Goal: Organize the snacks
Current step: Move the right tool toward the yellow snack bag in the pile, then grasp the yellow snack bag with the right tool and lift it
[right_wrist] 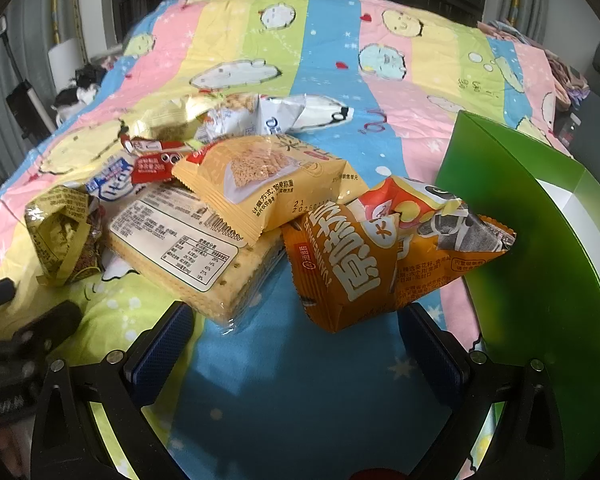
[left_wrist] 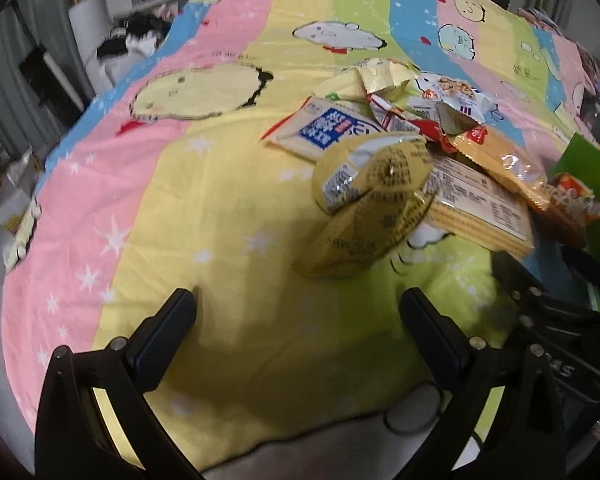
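Both grippers stand wide with nothing between their fingers: our right gripper [right_wrist: 296, 324] sits just below the orange seed packet [right_wrist: 388, 252], and our left gripper [left_wrist: 298, 312] sits below the crumpled yellow packet [left_wrist: 372, 204]. We take the cracker pack [right_wrist: 188, 248] as landmark. It lies flat on the striped bedsheet [right_wrist: 324, 60] with the yellow rice-crisp packet [right_wrist: 264, 176] resting on its far end. Touching its right edge, the orange seed packet leans against the green box [right_wrist: 540, 240]. Left of the cracker pack lies the crumpled yellow packet; behind it sit a blue-and-white packet [right_wrist: 112, 176], small red packets [right_wrist: 156, 160] and a white packet [right_wrist: 284, 116].
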Action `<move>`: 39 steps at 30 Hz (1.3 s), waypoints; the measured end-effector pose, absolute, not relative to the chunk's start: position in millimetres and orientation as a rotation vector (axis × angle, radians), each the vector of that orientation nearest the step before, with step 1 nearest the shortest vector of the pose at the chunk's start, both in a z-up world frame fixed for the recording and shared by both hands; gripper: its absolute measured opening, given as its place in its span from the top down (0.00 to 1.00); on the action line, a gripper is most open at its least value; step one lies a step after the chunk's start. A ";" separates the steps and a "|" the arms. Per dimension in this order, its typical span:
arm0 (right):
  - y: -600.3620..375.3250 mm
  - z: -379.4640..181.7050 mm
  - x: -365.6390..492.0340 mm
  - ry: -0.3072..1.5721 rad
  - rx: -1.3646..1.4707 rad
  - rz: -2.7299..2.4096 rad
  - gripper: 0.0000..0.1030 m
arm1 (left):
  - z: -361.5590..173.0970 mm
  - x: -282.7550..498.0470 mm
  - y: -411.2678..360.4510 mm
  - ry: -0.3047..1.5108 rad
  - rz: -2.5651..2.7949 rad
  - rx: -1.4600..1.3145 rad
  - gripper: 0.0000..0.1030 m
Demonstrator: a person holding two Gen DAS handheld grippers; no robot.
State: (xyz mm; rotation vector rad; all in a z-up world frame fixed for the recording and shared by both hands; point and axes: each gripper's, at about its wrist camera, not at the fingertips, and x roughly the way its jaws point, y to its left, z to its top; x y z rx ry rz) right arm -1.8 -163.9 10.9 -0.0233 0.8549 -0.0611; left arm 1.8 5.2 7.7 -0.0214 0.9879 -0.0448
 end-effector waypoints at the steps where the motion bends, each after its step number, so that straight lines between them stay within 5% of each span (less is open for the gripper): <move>1: -164.3 11.1 -2.2 0.856 -0.021 -0.060 0.01 | 11.1 -2.7 9.1 1.006 -0.065 -0.052 0.01; 17: -157.5 81.8 -7.0 0.934 0.136 0.157 0.01 | 74.3 -14.6 29.4 0.956 -0.229 -0.290 0.06; 28: -151.7 104.4 32.9 1.020 0.308 0.343 0.02 | 61.9 18.1 24.4 1.009 -0.275 -0.293 0.23; 34: -122.9 71.8 67.4 1.147 0.363 0.439 0.31 | 52.1 31.6 22.4 1.046 -0.320 -0.332 0.33; 39: -106.0 58.1 78.9 1.200 0.387 0.515 0.46 | 43.0 38.6 21.4 1.062 -0.348 -0.338 0.56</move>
